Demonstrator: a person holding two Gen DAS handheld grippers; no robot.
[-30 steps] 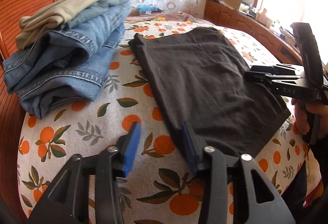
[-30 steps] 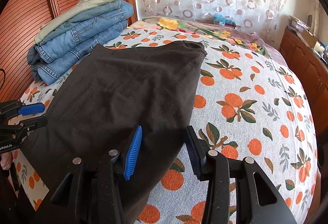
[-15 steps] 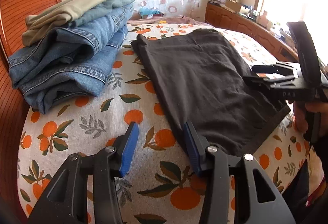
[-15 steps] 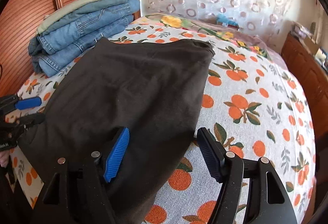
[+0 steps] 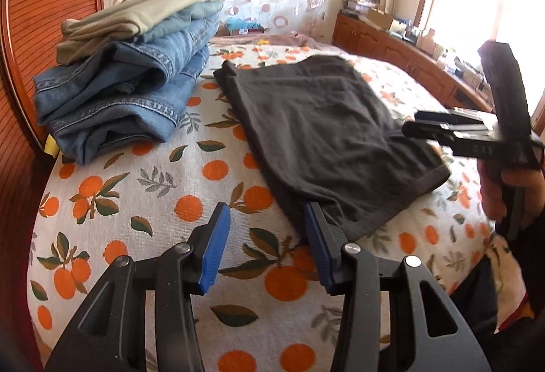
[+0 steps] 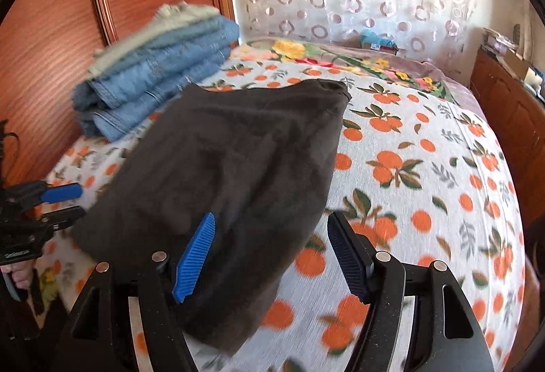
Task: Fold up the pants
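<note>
Here, dark pants (image 5: pixel 320 137) flat — near hem between open hand-held grippers.

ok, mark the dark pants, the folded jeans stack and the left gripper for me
dark pants (image 5: pixel 320 133): left wrist view, middle of the flat fabric.
folded jeans stack (image 5: pixel 136 92): left wrist view, denim fold on the stack's front face.
left gripper (image 5: pixel 267 247): left wrist view, midway between the open blue-padded fingertips.

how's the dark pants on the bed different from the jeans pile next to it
The dark pants are one plain charcoal garment lying flat in a thin layer; the jeans pile is several blue denim pieces stacked thick, with a pale green garment on top. The dark pants lie mid-bed, while the pile sits beside the wooden headboard. Both rest on the orange-print bedspread.
</note>
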